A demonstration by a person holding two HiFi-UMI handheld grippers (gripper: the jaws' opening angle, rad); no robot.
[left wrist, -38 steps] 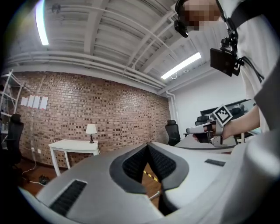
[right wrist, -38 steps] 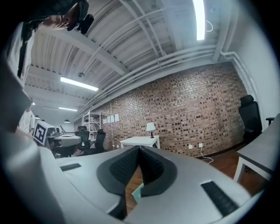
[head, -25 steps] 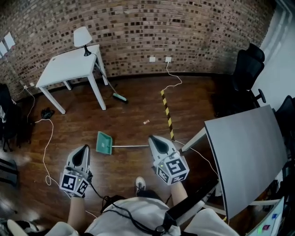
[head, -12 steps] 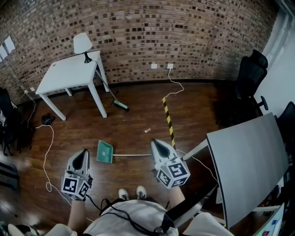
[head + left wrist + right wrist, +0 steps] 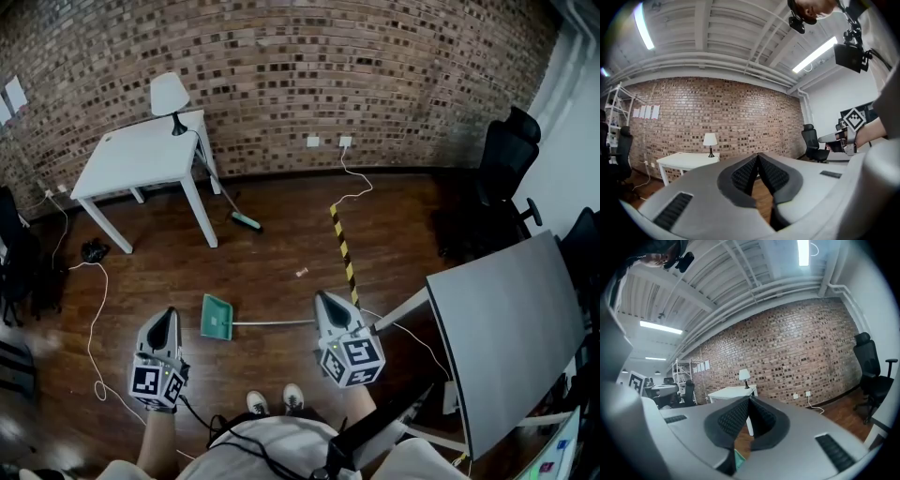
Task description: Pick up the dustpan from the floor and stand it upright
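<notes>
The dark wooden floor (image 5: 267,258) carries a green dustpan (image 5: 217,317) lying flat, its long handle running to the right. A yellow-and-black tape strip (image 5: 343,251) crosses the boards, with a small scrap (image 5: 301,273) just left of it. A white cable (image 5: 94,300) trails along the left side.

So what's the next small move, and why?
Probably open the right claw and lower it to the handle of the dustpan: it lies flat on the floor, that claw is shut and empty, and the handle's end is nearest it.
</notes>
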